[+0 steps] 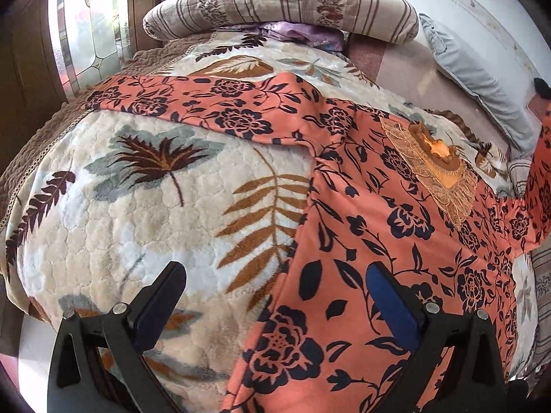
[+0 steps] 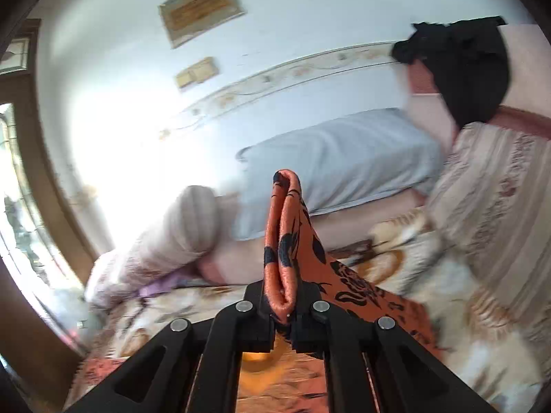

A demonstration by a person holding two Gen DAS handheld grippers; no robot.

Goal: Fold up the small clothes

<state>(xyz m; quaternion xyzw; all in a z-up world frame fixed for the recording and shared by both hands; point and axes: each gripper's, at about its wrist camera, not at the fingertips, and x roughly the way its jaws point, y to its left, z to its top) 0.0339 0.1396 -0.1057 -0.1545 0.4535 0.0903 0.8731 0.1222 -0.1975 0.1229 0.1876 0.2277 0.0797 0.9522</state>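
Observation:
An orange top with a dark floral print lies spread on a leaf-patterned blanket, its lace collar to the right and one sleeve stretched out to the far left. My left gripper is open and hovers over the top's lower left edge, one finger over the blanket and one over the cloth. My right gripper is shut on a fold of the orange top and holds it raised above the bed.
A striped rolled quilt and a grey pillow lie at the head of the bed. In the right wrist view the grey pillow lies by the wall and a black garment hangs at upper right. A window is at left.

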